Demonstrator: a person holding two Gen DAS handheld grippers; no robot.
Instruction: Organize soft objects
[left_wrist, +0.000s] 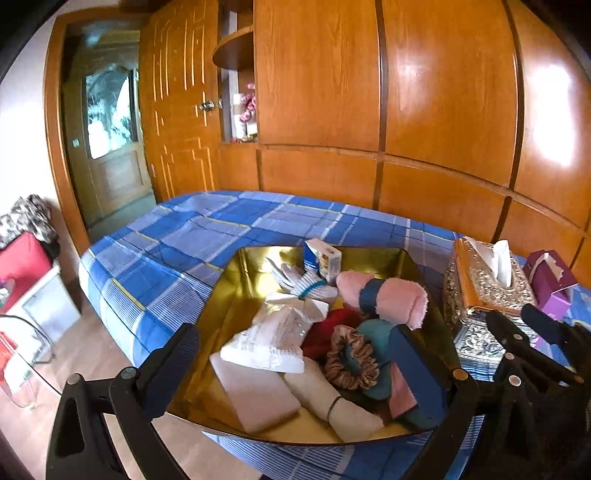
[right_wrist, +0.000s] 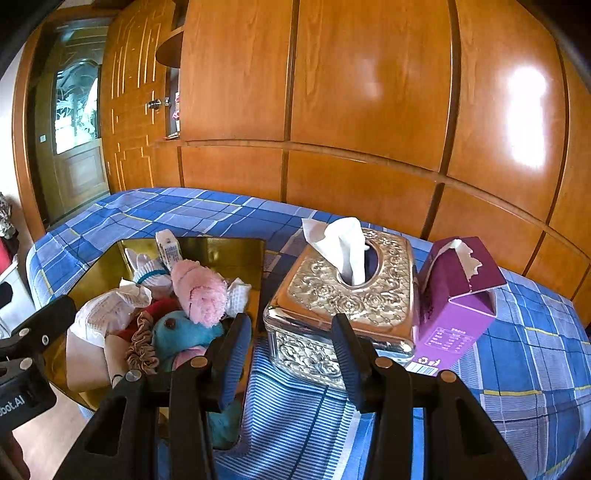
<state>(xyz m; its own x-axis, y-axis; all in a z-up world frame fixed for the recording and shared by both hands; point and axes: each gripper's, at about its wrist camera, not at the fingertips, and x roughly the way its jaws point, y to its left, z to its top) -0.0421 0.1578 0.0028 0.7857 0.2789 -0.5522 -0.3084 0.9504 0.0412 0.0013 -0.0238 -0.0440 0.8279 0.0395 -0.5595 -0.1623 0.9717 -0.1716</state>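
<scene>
A gold tray (left_wrist: 243, 280) on the blue plaid bed holds soft things: a pink rolled towel (left_wrist: 391, 299), a white glove (left_wrist: 306, 284), a teal plush (left_wrist: 376, 332), a brown scrunchie (left_wrist: 351, 358), a cream roll (left_wrist: 325, 398), a white packet (left_wrist: 269, 339) and a small carton (left_wrist: 325, 258). My left gripper (left_wrist: 295, 365) is open and empty, spread over the tray's near end. My right gripper (right_wrist: 291, 354) is open and empty in front of the silver tissue box (right_wrist: 343, 295), beside the tray (right_wrist: 221, 251). The pink towel (right_wrist: 201, 291) and teal plush (right_wrist: 177, 328) show there too.
A purple tissue carton (right_wrist: 458, 306) stands right of the silver box (left_wrist: 484, 291). The right gripper's body (left_wrist: 532, 350) shows at the right of the left wrist view. Wooden wardrobes (left_wrist: 406, 110) stand behind the bed. A red bag (left_wrist: 22, 258) and a glass table are on the left.
</scene>
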